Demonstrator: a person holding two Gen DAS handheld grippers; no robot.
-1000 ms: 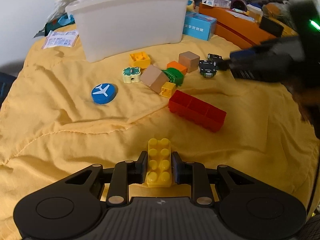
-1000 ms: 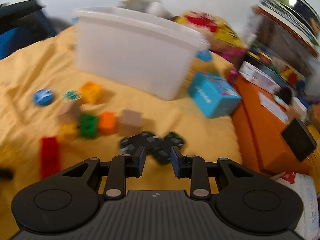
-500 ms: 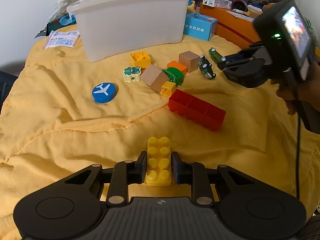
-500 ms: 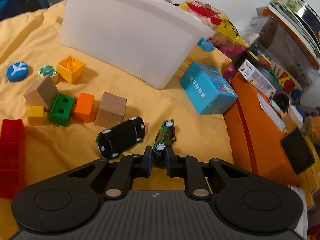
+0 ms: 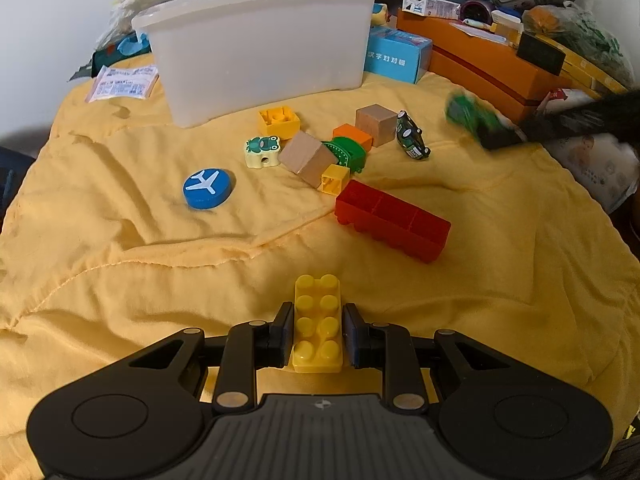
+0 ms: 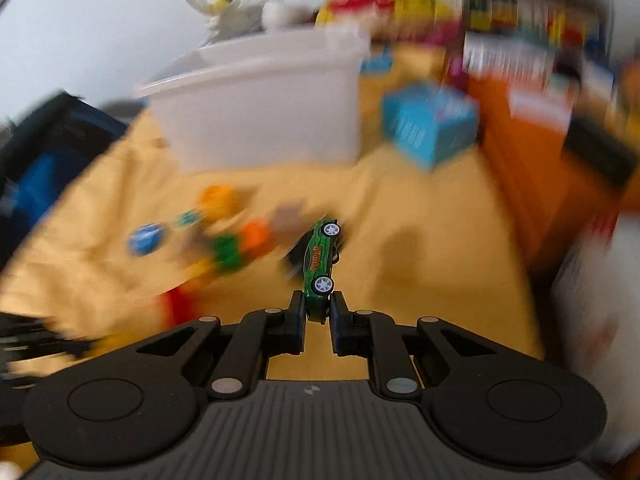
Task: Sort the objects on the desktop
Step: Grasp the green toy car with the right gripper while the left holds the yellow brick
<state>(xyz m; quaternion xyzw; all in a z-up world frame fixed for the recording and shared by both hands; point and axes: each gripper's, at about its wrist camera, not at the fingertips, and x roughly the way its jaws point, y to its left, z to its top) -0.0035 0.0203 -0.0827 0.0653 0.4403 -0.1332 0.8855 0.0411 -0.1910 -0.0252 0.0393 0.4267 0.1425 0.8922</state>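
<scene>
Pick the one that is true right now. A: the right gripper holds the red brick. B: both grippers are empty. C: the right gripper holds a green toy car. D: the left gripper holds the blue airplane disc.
C: in the right wrist view the right gripper is shut on the green toy car, lifted off the cloth; the left gripper holds a yellow brick.

The right gripper point(image 6: 318, 312) has lifted the green toy car point(image 6: 319, 266) off the yellow cloth point(image 5: 120, 240); it has pulled away from the dark car point(image 5: 411, 140), rightward, blurred.
</scene>
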